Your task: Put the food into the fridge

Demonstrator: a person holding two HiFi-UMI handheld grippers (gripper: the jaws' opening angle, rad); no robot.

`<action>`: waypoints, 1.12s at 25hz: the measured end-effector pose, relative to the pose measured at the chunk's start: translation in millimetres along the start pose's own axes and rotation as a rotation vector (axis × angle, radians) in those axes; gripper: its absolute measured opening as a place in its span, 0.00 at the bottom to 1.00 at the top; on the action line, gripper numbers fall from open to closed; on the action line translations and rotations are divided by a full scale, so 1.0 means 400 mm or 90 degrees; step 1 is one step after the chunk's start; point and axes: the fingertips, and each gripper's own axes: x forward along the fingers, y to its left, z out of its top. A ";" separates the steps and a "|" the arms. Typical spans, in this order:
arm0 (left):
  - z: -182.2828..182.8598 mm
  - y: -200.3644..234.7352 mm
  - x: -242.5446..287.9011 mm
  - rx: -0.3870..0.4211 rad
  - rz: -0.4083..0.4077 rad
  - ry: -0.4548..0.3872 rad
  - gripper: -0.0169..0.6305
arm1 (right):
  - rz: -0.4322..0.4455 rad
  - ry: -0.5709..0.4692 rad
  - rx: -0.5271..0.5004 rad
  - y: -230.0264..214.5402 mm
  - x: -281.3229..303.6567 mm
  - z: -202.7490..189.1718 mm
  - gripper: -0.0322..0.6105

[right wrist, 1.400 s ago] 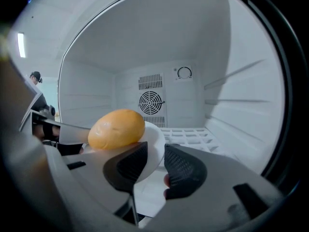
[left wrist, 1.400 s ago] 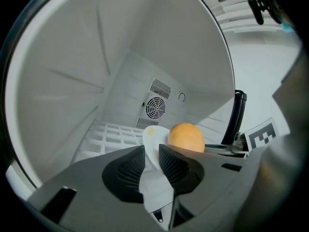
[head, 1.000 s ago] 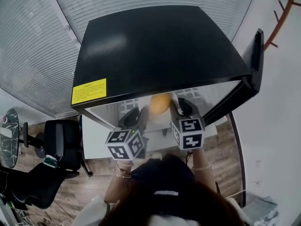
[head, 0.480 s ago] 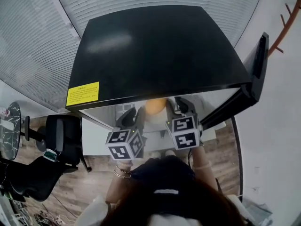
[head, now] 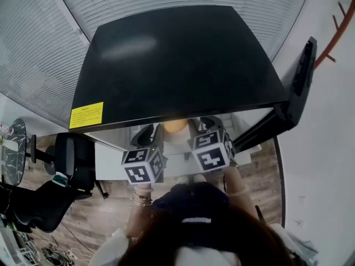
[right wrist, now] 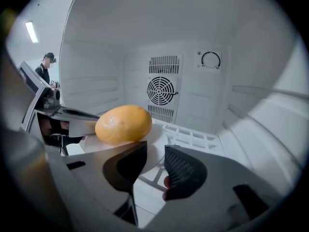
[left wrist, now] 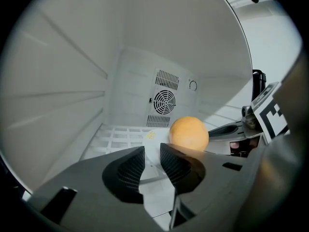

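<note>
Inside the fridge (head: 177,65) the orange-yellow fruit (left wrist: 189,133) sits on a white plate (right wrist: 157,135) between both grippers, just ahead of them over the wire shelf (left wrist: 120,132) — left gripper (left wrist: 152,152) pinching one rim, right gripper (right wrist: 155,154) easing its jaws open around the other.

Over on the left, a black office chair (head: 69,159) sits on the wood-plank floor (head: 108,218), with a dark round table (head: 11,148) just beyond it. Slatted blinds (head: 39,60) cover the windows behind. Far back, a person in dark clothes (right wrist: 45,71) stands below a ceiling light strip (right wrist: 32,31).
</note>
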 end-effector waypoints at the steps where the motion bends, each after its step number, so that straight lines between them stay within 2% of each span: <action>1: 0.001 0.000 0.000 0.001 0.001 0.002 0.18 | 0.004 0.008 -0.010 0.000 0.001 0.001 0.23; 4: 0.002 -0.001 0.001 0.002 -0.001 0.005 0.18 | 0.012 0.022 -0.035 -0.005 0.005 0.009 0.23; 12: 0.000 0.002 0.004 0.020 0.012 0.008 0.18 | 0.011 0.024 -0.038 -0.009 0.013 0.012 0.23; 17: 0.002 0.000 -0.001 0.005 -0.003 0.007 0.18 | 0.017 0.015 -0.035 -0.009 0.008 0.013 0.23; 28: 0.010 0.016 -0.026 -0.010 0.003 -0.015 0.18 | 0.013 -0.002 -0.045 -0.008 0.004 0.014 0.23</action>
